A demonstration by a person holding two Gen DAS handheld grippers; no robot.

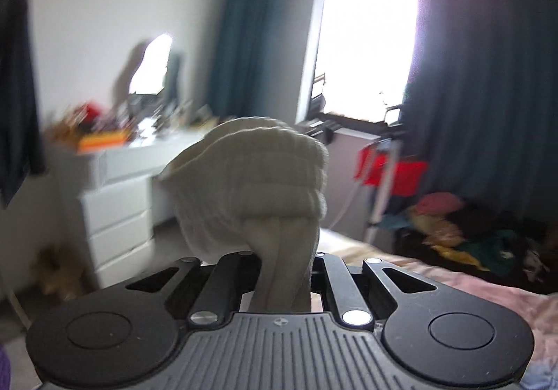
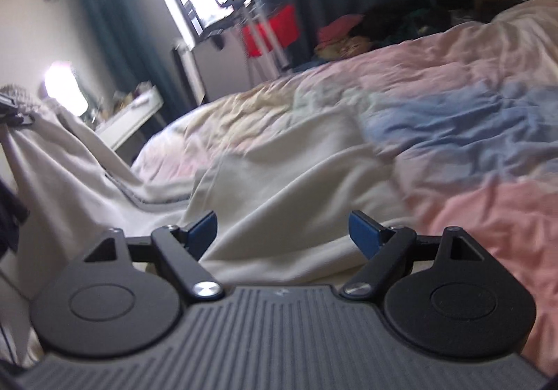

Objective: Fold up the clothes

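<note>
Clamping a bunch of cream fabric, the left gripper (image 1: pixel 282 271) holds one end of the cream garment (image 2: pixel 279 201) up in the air, its ribbed hem puffing out above the closed jaws. The rest of the garment drapes down onto the bed (image 2: pixel 470 145), spread over the pink and blue quilt. The right gripper (image 2: pixel 282 233) hovers just above the cloth with jaws wide apart, its blue pads (image 2: pixel 364 229) gripping nothing.
</note>
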